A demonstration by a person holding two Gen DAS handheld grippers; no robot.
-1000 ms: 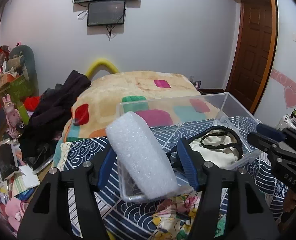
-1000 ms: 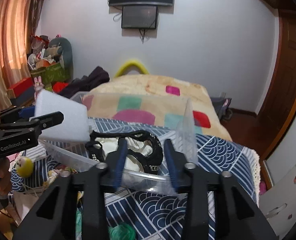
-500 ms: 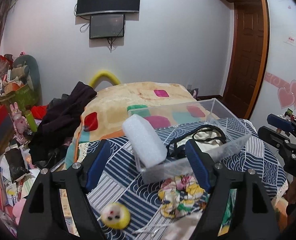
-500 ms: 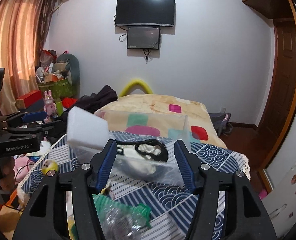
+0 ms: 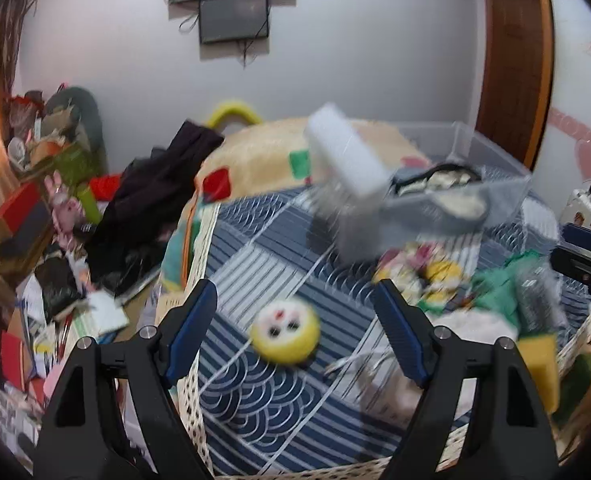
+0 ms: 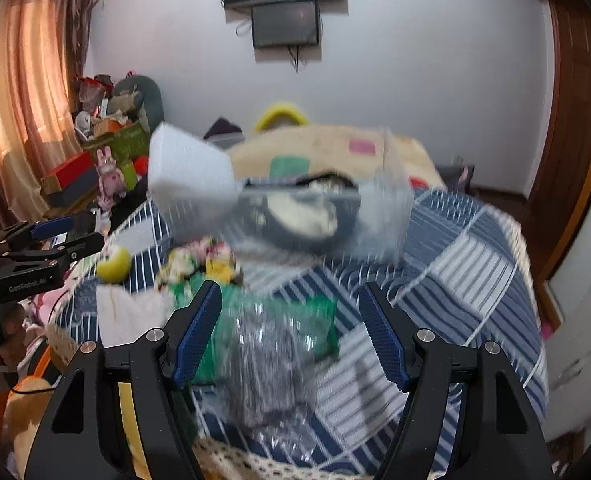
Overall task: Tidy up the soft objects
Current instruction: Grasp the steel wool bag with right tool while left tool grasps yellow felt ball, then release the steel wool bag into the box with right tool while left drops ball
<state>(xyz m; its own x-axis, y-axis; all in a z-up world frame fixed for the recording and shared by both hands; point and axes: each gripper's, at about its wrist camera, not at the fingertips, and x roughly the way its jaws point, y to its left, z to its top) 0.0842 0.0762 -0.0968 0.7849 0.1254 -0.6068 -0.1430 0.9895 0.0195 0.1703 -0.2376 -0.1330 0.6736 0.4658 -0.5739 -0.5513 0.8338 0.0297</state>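
Observation:
A clear plastic bin (image 5: 491,160) (image 6: 387,208) stands on the blue patterned bedspread (image 5: 255,272). A white foam block (image 5: 345,156) (image 6: 187,168) leans in its left end, beside a cream cloth with a black band (image 5: 451,180). My left gripper (image 5: 295,332) is open and empty, low over a yellow round plush (image 5: 285,334). My right gripper (image 6: 289,332) is open and empty over a crinkly clear bag on green cloth (image 6: 271,344). A floral cloth (image 5: 423,268) and a white cloth (image 6: 123,312) lie in front of the bin. Both views are blurred.
A yellow sponge (image 5: 539,364) lies at the bed's right edge. A beige blanket with coloured squares (image 5: 263,152) covers the far bed. Dark clothes (image 5: 151,200) and floor clutter (image 5: 55,280) lie to the left. A wooden door (image 5: 511,56) stands at the right.
Both grippers have pulled back from the bin and tilted down toward the loose items. The foam block released a second ago stays leaning in the bin.

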